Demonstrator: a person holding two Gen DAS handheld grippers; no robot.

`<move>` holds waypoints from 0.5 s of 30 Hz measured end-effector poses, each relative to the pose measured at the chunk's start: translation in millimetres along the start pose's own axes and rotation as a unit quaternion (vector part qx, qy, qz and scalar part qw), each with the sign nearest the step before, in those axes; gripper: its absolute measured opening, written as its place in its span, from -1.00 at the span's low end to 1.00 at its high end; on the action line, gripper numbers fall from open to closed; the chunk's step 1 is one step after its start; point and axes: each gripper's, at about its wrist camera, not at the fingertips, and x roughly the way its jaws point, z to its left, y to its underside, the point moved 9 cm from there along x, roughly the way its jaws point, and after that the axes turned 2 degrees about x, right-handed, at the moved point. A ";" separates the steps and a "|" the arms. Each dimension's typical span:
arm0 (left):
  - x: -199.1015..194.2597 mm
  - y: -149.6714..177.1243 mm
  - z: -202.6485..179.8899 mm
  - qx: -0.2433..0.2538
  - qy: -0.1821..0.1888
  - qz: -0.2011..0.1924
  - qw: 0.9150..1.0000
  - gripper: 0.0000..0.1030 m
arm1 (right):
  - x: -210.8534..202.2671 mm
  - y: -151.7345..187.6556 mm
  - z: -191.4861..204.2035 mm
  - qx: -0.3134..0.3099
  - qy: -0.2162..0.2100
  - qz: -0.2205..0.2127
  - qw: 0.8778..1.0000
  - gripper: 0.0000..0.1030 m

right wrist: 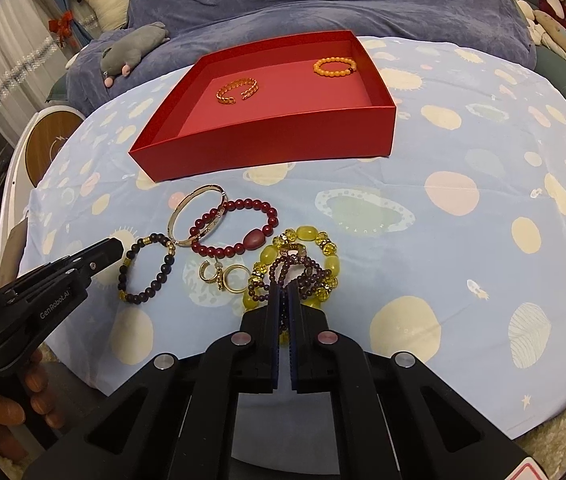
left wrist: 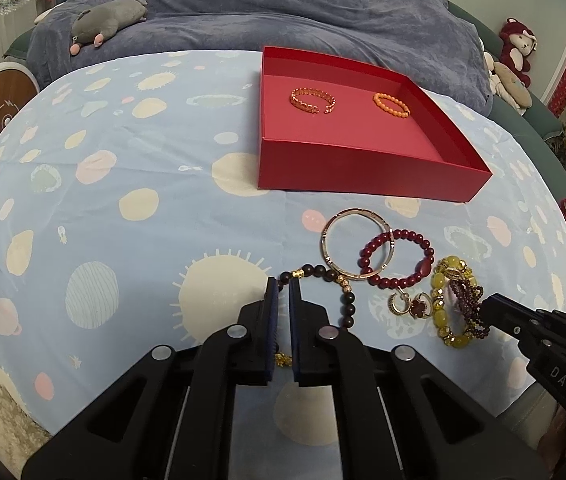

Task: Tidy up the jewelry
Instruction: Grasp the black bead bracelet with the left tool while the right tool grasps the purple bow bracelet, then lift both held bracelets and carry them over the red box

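Spread across our bed, the pale blue planet-print sheet carries the shallow red cardboard box, and just in front of it lies the loose jewelry. Our left gripper is clamped on the dark wooden-bead bracelet, our right gripper on the purple multi-strand bead bracelet (atop a chunky yellow one). Both are light, limp and tangle-prone, so we judge a single-strand pinch best.

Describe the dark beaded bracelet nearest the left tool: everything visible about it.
The dark beaded bracelet is a loop of small round matte beads, near black to dark brown and wood-like, broken by a few gold spacer beads and a gold charm at its near end. It lies flat on the planet-print cloth, left of the gold rings. The left tool is shut on its left side.
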 end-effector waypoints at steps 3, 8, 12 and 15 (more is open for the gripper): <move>-0.8 -0.9 -0.6 0.001 0.002 0.000 1.000 -0.93 | -9.2 -4.3 2.0 -0.002 -0.002 -0.014 1.000 -0.93; -8.9 -6.3 -3.2 0.002 0.009 -0.007 1.000 -0.94 | -28.3 -14.8 2.9 0.004 -0.013 -0.032 0.999 -0.93; -14.6 -9.9 -3.6 0.002 0.014 -0.014 1.000 -0.96 | -41.9 -23.1 0.5 0.013 -0.018 -0.045 0.999 -0.93; -14.0 -8.3 -2.8 -0.001 0.021 -0.011 1.000 -0.95 | -47.6 -26.0 0.5 0.017 -0.022 -0.049 0.998 -0.93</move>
